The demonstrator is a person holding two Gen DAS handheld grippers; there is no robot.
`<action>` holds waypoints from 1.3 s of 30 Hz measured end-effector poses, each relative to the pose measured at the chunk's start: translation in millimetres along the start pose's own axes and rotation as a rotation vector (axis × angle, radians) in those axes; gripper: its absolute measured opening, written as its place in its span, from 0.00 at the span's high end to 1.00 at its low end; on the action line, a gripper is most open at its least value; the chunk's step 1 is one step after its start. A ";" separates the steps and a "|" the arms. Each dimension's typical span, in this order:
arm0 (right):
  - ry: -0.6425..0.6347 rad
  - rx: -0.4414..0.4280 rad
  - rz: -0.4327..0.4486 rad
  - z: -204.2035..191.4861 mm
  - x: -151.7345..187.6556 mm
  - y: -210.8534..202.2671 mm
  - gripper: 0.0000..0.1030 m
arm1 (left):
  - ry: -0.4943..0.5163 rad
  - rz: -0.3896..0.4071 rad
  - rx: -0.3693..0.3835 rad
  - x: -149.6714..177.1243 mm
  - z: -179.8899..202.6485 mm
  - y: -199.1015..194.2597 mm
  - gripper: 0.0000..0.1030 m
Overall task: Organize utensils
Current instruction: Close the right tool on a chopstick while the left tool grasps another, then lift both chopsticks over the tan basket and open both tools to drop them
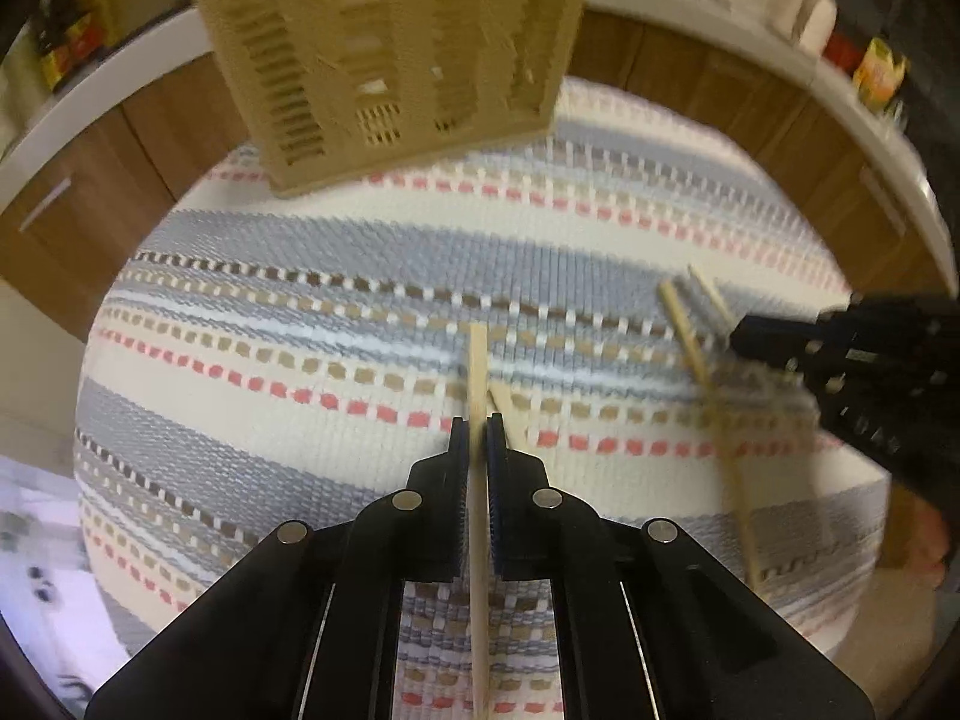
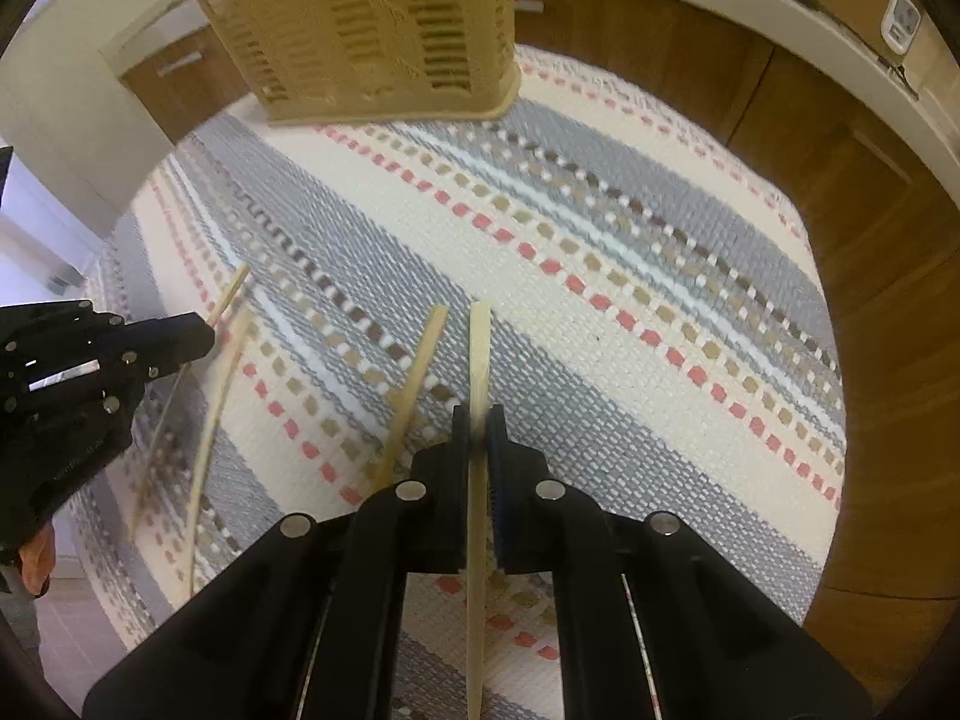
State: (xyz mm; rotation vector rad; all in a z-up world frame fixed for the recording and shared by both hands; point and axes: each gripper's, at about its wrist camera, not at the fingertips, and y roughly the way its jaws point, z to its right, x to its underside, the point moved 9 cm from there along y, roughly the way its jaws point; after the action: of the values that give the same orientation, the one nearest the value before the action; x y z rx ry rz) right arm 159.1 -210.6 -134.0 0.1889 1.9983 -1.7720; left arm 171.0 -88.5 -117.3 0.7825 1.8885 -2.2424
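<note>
Left gripper (image 1: 478, 420), blurred chopstick (image 1: 478, 372) clamped

Both wrist views look steeply down along their fingers, close above the striped mat (image 1: 288, 300); each shows the slatted basket (image 1: 390, 54) at the far edge, and the opposite gripper.

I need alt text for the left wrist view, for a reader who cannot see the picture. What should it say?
The left gripper is shut on a wooden chopstick above a striped woven mat, with a second chopstick beside its tip. At the right, the right gripper holds another chopstick. A beige slotted utensil basket stands at the mat's far edge.
</note>
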 end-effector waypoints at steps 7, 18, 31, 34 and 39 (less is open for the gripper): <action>0.012 -0.017 0.154 -5.9 -20.6 -45.4 0.96 | -0.077 0.219 0.065 -30.4 -16.8 -59.5 0.97; 0.008 -0.064 0.383 -20.2 -78.3 -118.0 0.96 | -0.141 0.502 0.111 -77.0 -27.7 -146.0 0.97; -0.016 0.006 0.686 -26.9 -181.6 -188.5 0.96 | -0.110 0.825 0.089 -171.3 -41.3 -222.0 0.97; -0.007 0.052 0.772 -20.5 -207.6 -206.3 0.96 | -0.121 0.906 0.073 -193.0 -51.5 -232.7 0.97; 0.012 0.081 0.912 -4.0 -248.7 -235.0 0.96 | -0.143 1.018 0.067 -222.1 -69.0 -240.1 0.97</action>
State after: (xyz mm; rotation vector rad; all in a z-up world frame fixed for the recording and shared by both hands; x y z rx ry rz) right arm 285.1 -195.7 183.8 0.9597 1.4558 -1.2294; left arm 288.1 -23.6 189.0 1.1863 0.9640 -1.6238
